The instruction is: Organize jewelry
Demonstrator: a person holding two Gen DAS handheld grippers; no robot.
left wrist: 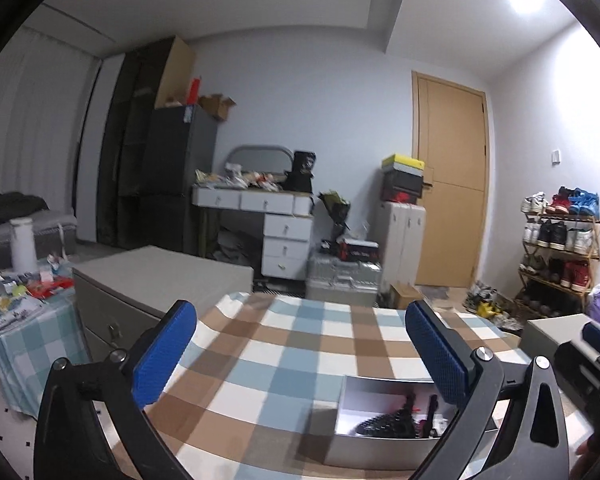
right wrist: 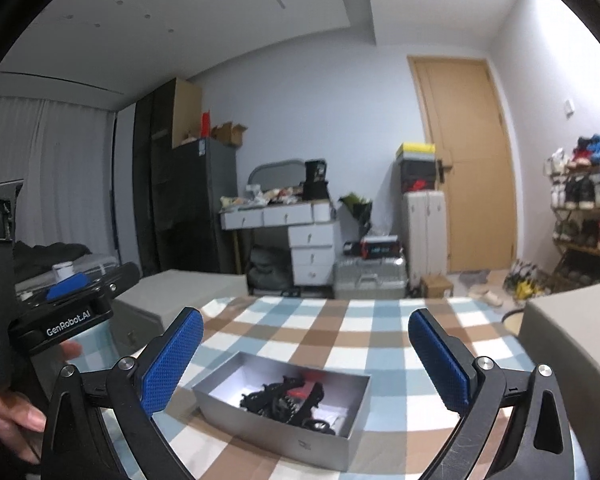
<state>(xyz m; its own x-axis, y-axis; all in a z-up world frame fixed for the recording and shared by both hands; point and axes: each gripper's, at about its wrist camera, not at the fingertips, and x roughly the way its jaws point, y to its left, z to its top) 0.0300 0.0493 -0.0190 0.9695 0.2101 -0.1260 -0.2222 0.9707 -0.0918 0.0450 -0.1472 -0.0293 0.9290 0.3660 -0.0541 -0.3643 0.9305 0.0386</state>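
A silver-grey open box point(right wrist: 332, 444) sits on the checked tablecloth point(right wrist: 320, 328), holding a tangle of black jewelry point(right wrist: 284, 400) with a red piece among it. My right gripper point(right wrist: 304, 356) is open and empty, raised above and just behind the box. My left gripper point(left wrist: 300, 344) is open and empty; the same box point(left wrist: 376, 448) lies low at its right, partly hidden by the right finger point(left wrist: 436, 344). The left gripper's body also shows at the left edge of the right wrist view point(right wrist: 72, 308), held in a hand.
A grey cabinet point(left wrist: 148, 280) stands left of the table, another grey box point(right wrist: 572, 340) at its right edge. A side table point(left wrist: 28, 312) with clutter and a white bottle is far left. Drawers, suitcases, shoe rack and a door lie beyond.
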